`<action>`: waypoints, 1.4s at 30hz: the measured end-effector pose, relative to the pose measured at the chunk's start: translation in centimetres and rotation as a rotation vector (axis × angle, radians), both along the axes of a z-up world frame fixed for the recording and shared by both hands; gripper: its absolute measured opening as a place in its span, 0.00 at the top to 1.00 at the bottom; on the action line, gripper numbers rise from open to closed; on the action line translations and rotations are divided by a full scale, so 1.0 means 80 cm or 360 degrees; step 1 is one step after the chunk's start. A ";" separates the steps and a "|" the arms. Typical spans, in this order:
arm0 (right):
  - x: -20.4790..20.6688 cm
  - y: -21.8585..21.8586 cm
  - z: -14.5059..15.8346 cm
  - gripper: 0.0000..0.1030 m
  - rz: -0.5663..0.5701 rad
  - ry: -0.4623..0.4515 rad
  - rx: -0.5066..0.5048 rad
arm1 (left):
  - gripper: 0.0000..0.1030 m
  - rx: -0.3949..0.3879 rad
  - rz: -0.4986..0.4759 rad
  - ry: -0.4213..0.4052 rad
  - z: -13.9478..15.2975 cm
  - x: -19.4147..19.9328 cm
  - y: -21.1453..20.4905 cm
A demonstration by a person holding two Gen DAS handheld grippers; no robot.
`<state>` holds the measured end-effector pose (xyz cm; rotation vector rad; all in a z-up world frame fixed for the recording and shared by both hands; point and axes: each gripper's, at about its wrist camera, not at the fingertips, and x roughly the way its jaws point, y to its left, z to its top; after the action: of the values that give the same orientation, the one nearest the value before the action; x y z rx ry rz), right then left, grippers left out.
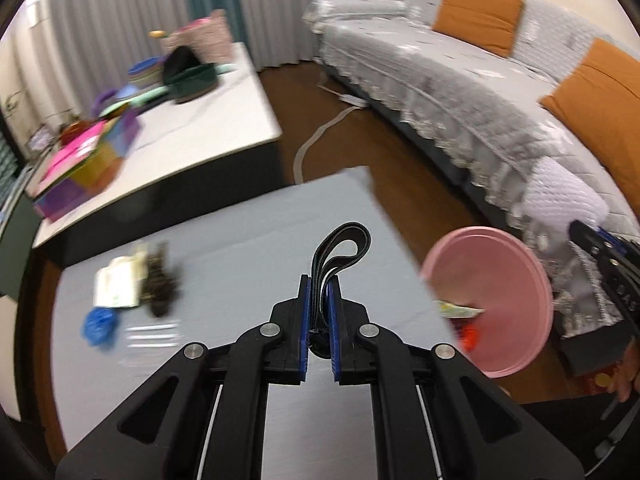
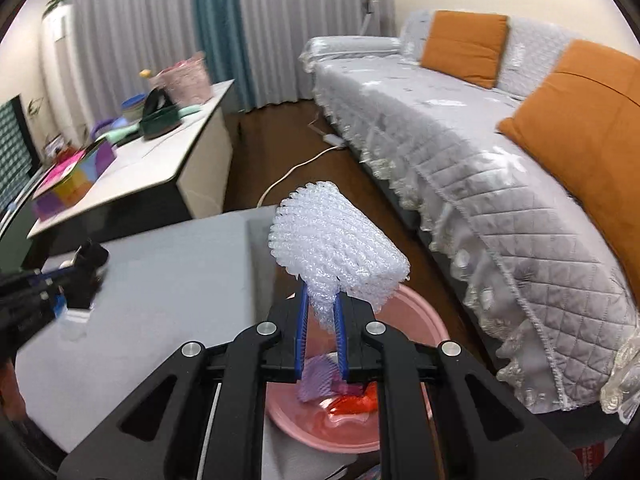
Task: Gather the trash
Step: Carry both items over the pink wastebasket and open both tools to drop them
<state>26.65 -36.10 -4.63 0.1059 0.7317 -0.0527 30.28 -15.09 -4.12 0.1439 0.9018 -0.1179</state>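
Carrying trash toward the pink basin at lower centre, the right gripper pinches white foam netting and the left gripper clamps a black strap loop; both angle downward. Loosely pinched netting could slip and miss the basin; more trash lies on the counter, lower left.

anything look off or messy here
Nothing looks spilled or broken. The oddest sight is litter left loose on the grey table: a crumpled blue scrap, a white wrapper and a dark clump. A power strip cable trails across the floor by the sofa.
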 end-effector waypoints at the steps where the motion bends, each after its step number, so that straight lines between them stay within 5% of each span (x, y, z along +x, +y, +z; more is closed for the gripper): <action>1: 0.000 -0.012 0.001 0.88 -0.0027 -0.0014 0.0011 | 0.92 -0.0002 -0.0021 0.0002 -0.001 0.001 -0.012; 15: -0.014 -0.091 -0.010 0.88 -0.0206 0.0013 0.0149 | 0.92 -0.0047 -0.0243 0.0132 -0.027 0.018 -0.131; 42: 0.006 -0.084 -0.043 0.86 -0.0169 0.0255 0.0190 | 0.92 -0.0097 -0.0351 0.0309 -0.068 0.042 -0.159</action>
<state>27.16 -42.78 -8.10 0.2569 0.8888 -0.1199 33.68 -27.83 -9.54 0.1770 1.0734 -0.3694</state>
